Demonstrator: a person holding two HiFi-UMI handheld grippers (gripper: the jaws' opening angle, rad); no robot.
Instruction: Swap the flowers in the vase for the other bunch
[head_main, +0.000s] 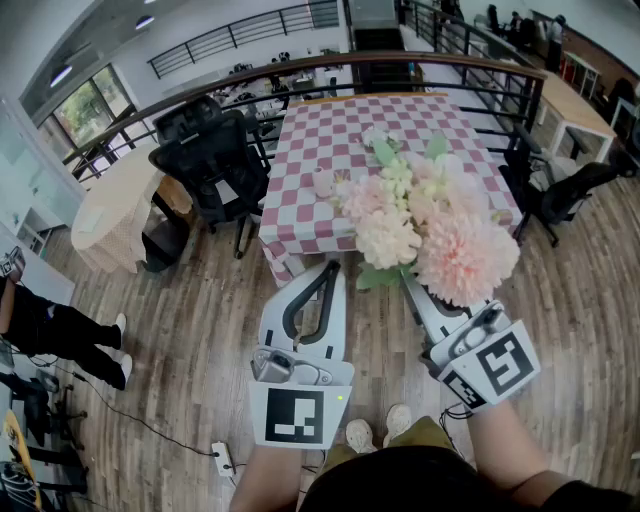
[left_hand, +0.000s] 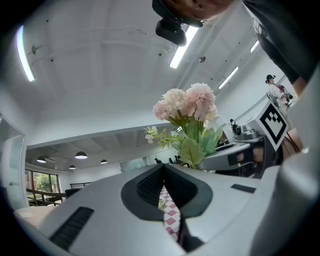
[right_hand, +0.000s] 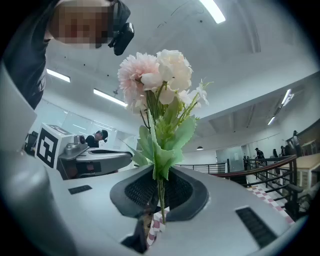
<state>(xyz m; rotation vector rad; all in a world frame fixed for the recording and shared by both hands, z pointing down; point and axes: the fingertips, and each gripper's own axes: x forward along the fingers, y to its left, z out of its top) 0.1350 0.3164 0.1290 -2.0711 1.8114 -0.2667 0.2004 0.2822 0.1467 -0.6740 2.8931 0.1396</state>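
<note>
**A:** What's in hand over there?

**B:** The right gripper (right_hand: 159, 176) is clamped on the thin green stems of a bunch of pink and cream artificial flowers (head_main: 420, 215). It holds them upright in the air, just short of the near edge of the table with the pink-and-white checked cloth (head_main: 330, 130).

**A:** And the other one?

**B:** The left gripper (head_main: 328, 272) is beside it, its jaws together at the tips with nothing between them.

**A:** Where's the vase?

**B:** There's a small pale pinkish pot (head_main: 322, 182) on the cloth, toward the near edge and left of the blooms. I'd take it for the vase, but I can't swear to it. The flowers hide much of the cloth to the right.

**A:** So which step is this?

**B:** A bunch being carried, I'd judge. Whether it's the one coming out or the one going in, I can't tell. If it's going in, the stems need bringing over the pot's mouth and lowering straight, with the left gripper steadying the pot. If it's coming out, it wants laying on bare cloth clear of the pot. Then comes the other bunch, which I can't see.
</note>
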